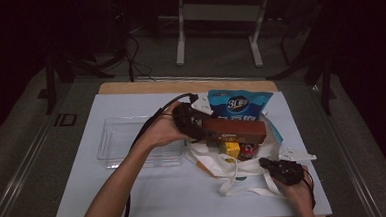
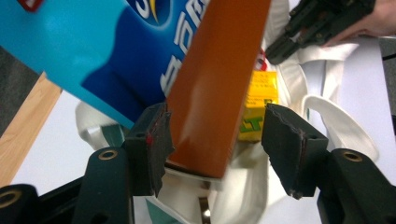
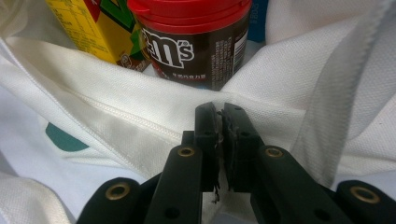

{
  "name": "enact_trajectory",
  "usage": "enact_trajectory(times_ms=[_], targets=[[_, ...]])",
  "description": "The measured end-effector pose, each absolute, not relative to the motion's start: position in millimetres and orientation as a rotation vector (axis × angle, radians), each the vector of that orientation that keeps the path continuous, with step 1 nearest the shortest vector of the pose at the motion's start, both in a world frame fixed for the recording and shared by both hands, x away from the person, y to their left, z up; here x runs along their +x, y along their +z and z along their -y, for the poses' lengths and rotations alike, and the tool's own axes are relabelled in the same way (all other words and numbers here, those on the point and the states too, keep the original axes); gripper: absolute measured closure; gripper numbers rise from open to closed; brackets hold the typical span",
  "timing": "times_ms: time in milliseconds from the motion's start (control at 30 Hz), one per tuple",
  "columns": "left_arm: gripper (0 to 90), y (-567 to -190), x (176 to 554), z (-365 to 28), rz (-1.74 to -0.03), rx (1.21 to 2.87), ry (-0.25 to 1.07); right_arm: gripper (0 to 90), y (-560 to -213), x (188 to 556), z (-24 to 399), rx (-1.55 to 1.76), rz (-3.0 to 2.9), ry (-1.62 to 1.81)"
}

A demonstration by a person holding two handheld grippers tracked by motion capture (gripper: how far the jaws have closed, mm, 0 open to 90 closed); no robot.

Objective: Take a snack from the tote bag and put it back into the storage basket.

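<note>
A long brown box (image 1: 234, 129) lies across the mouth of a white cloth bag (image 1: 219, 164), leaning on a blue snack pouch (image 1: 238, 105). My left gripper (image 1: 202, 130) is open around the box's near end (image 2: 215, 84): the left pad touches its side and the right pad (image 2: 285, 149) stands apart. Inside the bag are a yellow carton (image 3: 88, 28) and a red-lidded chocolate tub (image 3: 196, 46). My right gripper (image 3: 219, 121) is shut on the bag's rim (image 3: 116, 116) at its front right corner (image 1: 266, 163).
A clear plastic tray (image 1: 117, 142) sits left of the bag on the white table cover (image 1: 85, 194). The bag's straps (image 1: 245, 186) trail toward the front edge. A wooden table edge (image 1: 130, 87) runs along the back, with a metal stand's legs (image 1: 180, 44) on the floor beyond.
</note>
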State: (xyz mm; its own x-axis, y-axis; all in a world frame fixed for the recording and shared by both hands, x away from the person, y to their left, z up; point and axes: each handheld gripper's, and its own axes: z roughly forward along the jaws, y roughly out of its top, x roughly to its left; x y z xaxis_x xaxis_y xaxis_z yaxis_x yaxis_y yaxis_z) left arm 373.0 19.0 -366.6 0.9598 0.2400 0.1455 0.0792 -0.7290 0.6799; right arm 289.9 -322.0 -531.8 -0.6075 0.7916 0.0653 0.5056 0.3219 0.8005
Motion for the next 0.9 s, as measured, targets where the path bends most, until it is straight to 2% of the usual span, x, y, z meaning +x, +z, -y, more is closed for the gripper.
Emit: enact_trajectory(times_ms=[500,900], targets=[[42.3,-352.8,387.1,13.4,-0.161,2.409,0.249,85.0,-531.7,290.2,322.3,1.155,-2.259,1.179],[41.5,-356.1,394.2,37.7,-0.109,2.457,0.244,84.9,-531.9,290.1,322.4,1.156,-2.258,1.183]])
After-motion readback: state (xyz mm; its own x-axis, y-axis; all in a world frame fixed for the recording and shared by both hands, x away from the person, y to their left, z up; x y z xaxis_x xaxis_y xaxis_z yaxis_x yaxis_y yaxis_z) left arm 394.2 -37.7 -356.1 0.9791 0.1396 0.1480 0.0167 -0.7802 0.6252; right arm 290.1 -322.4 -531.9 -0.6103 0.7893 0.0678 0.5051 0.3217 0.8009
